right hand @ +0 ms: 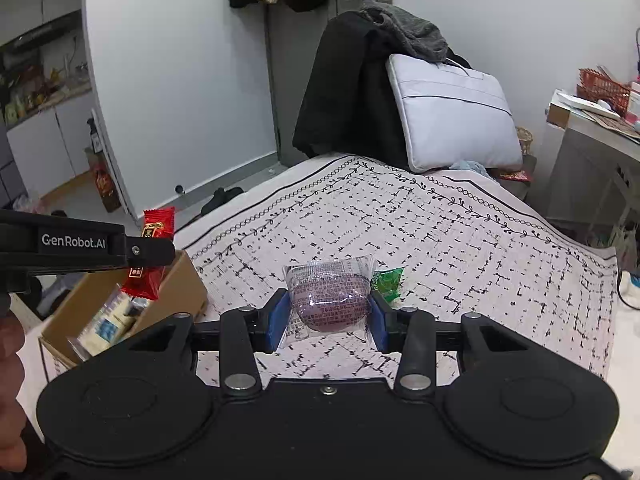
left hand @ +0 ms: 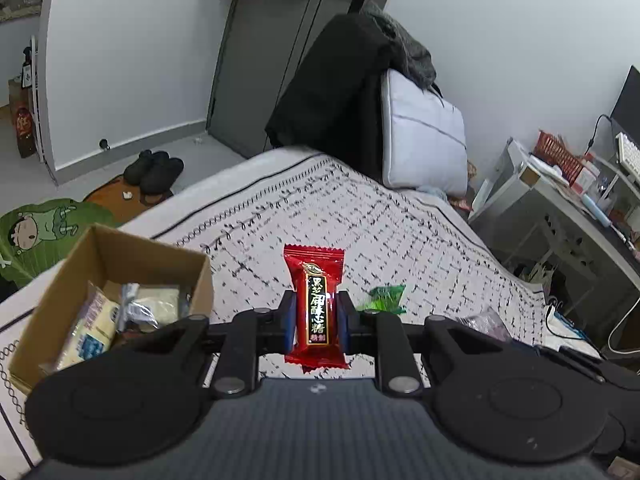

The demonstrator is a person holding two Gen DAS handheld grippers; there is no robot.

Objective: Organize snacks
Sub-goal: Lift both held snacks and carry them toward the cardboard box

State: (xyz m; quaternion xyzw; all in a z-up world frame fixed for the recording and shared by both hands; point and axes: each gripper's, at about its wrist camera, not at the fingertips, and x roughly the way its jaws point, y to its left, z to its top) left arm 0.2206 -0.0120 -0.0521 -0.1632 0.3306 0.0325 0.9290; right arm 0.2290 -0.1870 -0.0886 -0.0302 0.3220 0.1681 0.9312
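Note:
My left gripper (left hand: 316, 314) is shut on a red candy packet (left hand: 316, 304) with gold lettering, held upright above the patterned cloth. In the right wrist view that same red candy packet (right hand: 150, 256) hangs in the left gripper (right hand: 150, 258) over the cardboard box (right hand: 180, 280). My right gripper (right hand: 329, 312) is shut on a clear-wrapped purple bun (right hand: 329, 300), lifted off the cloth. A green candy (left hand: 384, 299) lies on the cloth just right of the left fingers; the green candy (right hand: 386, 280) also shows beside the right fingertip. The cardboard box (left hand: 100, 248) holds several wrapped snacks.
The patterned white cloth (left hand: 360, 216) covers the surface. A chair with dark clothes (left hand: 336, 80) and a grey cushion (left hand: 420, 140) stands behind it. A cluttered desk (left hand: 560, 184) is at the right, slippers (left hand: 154, 170) and a cartoon mat (left hand: 44, 232) on the floor at left.

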